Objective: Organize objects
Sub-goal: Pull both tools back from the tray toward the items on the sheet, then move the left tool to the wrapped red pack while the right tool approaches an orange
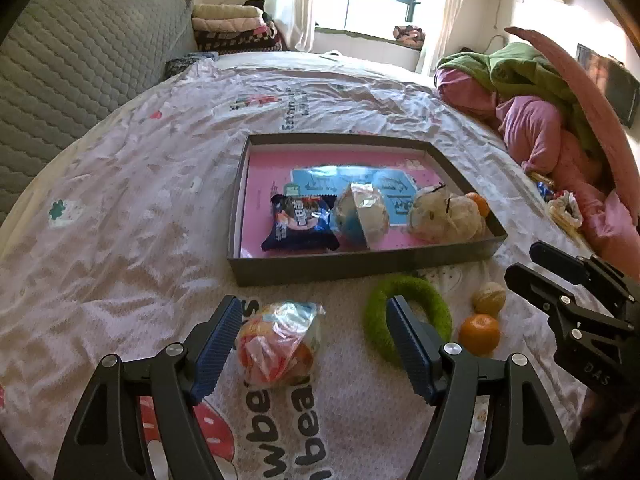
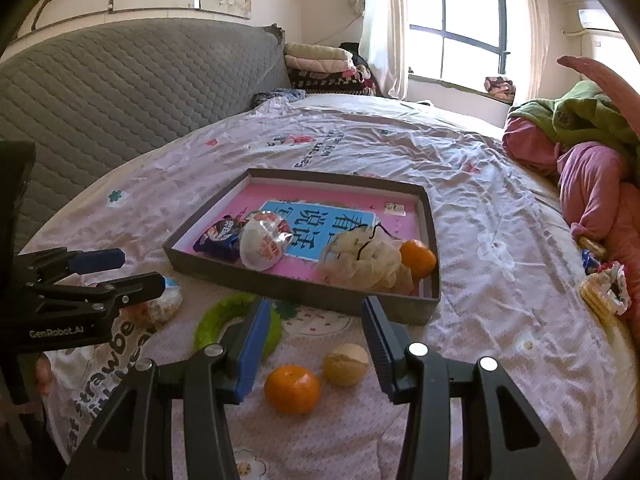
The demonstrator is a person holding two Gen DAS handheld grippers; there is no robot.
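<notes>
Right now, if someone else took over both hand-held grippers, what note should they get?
Left hand-held gripper: open, empty, hovering over the bagged snack on the bedsheet.
Right hand-held gripper: open, empty, above the orange and the pale round fruit.
Done: the tray already holds a dark snack packet, a wrapped cup, a mesh bag and another orange.
Left: bagged snack, green ring, orange and pale fruit still lie on the sheet in front of the tray; they probably go in next.
</notes>
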